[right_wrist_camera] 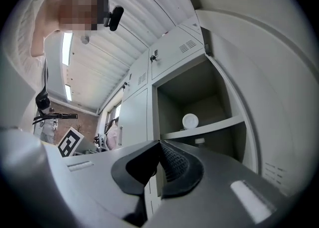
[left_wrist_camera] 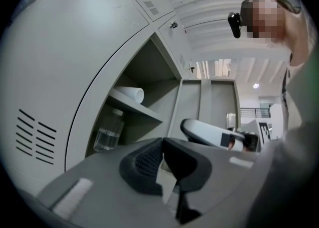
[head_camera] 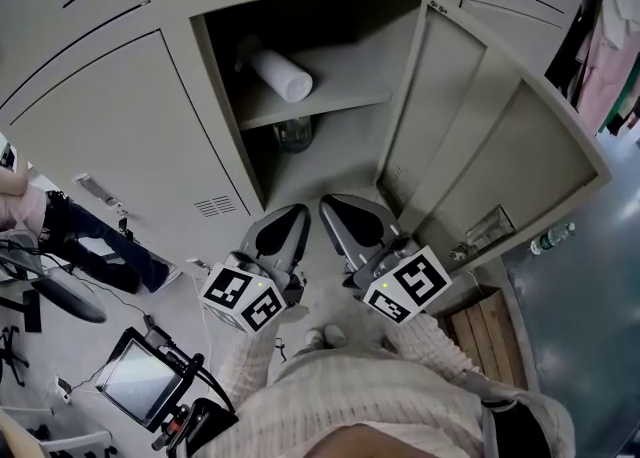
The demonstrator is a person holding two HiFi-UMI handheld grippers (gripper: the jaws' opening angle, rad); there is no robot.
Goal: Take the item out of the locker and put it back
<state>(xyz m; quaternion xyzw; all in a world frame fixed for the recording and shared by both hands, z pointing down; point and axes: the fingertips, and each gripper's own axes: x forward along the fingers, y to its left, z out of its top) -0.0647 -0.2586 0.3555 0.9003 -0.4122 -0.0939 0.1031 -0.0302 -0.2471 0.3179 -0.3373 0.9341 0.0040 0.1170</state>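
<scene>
Found the white cylindrical roll point(head_camera: 280, 74) lying on its side on the grey metal shelf point(head_camera: 340, 88) of the open locker point(head_camera: 226, 111), toward the shelf's left end and untouched. Noted a clear plastic bottle point(head_camera: 292, 132) standing below that shelf, at the far wall of the lower compartment. Could not tell from the task wording which of the two was meant; took the roll as the likelier. Saw the beige locker door point(head_camera: 470, 136) swung wide to the right. Saw the left gripper point(head_camera: 298, 214) and the right gripper point(head_camera: 330, 204) side by side on the near side of the opening, low down, well apart from both roll and bottle. Read both pairs of jaws as closed tip to tip, with nothing between them. Judged the step as the approach before taking out, with no grasp made yet. Judged the next move to call for parting one gripper's jaws, lifting it to shelf level and closing across the roll's round body, which might roll off if nudged.
</scene>
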